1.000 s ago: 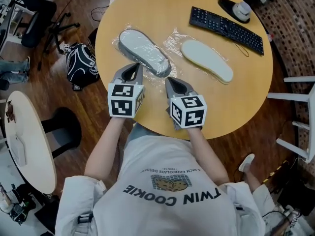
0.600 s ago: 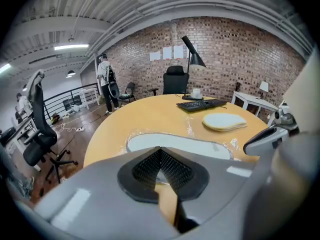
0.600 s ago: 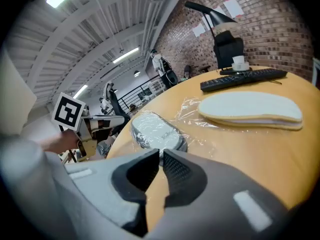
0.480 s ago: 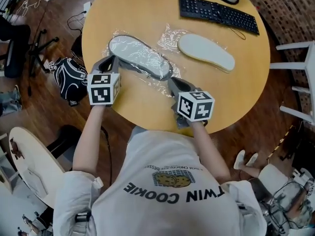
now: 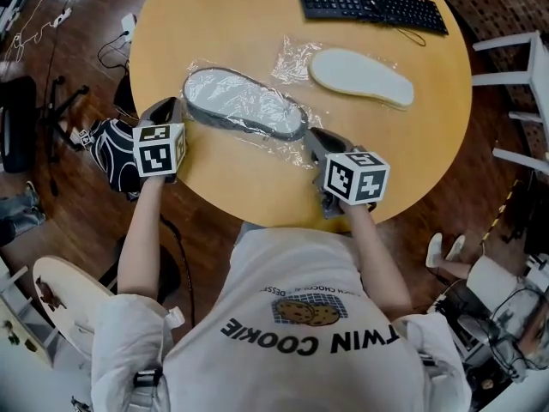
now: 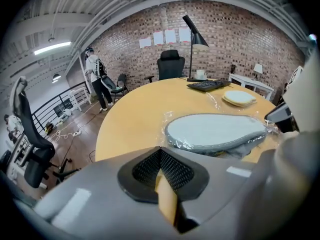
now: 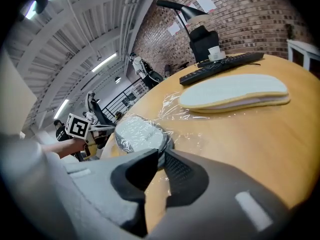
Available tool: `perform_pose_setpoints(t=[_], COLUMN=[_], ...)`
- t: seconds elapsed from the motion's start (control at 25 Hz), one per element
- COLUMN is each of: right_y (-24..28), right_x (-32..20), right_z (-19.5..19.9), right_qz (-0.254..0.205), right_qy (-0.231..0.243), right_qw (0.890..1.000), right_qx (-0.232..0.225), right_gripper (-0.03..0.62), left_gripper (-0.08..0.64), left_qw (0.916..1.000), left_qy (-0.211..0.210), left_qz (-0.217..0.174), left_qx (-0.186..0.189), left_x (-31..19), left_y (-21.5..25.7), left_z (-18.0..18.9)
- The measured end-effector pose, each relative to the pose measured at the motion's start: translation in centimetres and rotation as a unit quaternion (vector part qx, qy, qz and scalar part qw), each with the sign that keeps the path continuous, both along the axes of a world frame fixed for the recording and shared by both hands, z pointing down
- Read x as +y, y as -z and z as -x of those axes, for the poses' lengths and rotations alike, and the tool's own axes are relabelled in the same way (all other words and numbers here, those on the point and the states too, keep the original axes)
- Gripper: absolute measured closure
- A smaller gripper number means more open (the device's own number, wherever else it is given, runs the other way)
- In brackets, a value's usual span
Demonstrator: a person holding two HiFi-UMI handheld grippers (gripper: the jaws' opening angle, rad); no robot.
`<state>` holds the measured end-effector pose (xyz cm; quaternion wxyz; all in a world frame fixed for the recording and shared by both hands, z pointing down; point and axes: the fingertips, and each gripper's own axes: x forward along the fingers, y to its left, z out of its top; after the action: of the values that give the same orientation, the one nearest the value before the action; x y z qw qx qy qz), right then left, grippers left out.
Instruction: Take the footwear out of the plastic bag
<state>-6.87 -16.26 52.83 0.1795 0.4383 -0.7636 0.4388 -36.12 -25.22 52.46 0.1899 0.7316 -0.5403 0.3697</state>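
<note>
Right gripper (image 7: pixel 162 153) down at the right-hand end of the grey slipper (image 5: pixel 244 104), jaws lately opening and now a sliver apart, bare wood showing through the gap. Loose film right at the tips; no telling whether any of it is caught. Left gripper (image 6: pixel 160 151) at the left edge of the table (image 5: pixel 223 24), just beside the slipper's other end, jaws together at the tips on nothing.

Likely trouble, as a judgement from this:
- Pinching film and slipper together, bag and contents then travelling as one, with no separation.
- Pulling with only one end pinned, dragging the whole bundle toward the near edge of the table and perhaps over it.
- Closing on one thin, slick fold and losing it, or tugging hard and tearing the film instead of opening it.
- Grabbing at the wrong end: mouth of the bag not to be made out from here.

Containers:
- Plastic bag (image 5: pixel 287 148): clear, crinkled, wrapped over the whole grey slipper, lying flat, spare film trailing toward the right gripper. Slipper not yet out.
- Second clear bag (image 5: pixel 293 58): crumpled at the left end of a pale slipper (image 5: pixel 364 77), most of that one bare on the wood. Hard to say whether its tip sits inside.
</note>
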Motion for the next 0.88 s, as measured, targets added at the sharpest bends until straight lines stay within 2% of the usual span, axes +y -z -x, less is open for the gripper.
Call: perform_pose_setpoints(t=[0.32,0.68,0.88], right_y=[0.2,0.2,-0.3], right_x=[-0.2,0.2,0.1], right_z=[-0.7,-0.8,-0.3], right_qz=[0.013,0.039,0.06], right_qy=[-0.027,-0.055,-0.05], right_qw=[0.999,0.994,0.989], right_qx=[-0.019,-0.089,-0.122], right_gripper=[0.551,0.523,0.494], left_gripper=[0.557,0.557,0.557], left_qw=[0.9997,0.9994,0.999], left_qy=[-0.022,-0.027,-0.03], left_qz=[0.006,0.021,0.028], left_qx=[0.003,-0.008,-0.015], left_x=[-1.0,-1.1,-1.1], left_y=[-0.7,-2.2,-2.6], left_z=[-0.2,-0.6,-0.6])
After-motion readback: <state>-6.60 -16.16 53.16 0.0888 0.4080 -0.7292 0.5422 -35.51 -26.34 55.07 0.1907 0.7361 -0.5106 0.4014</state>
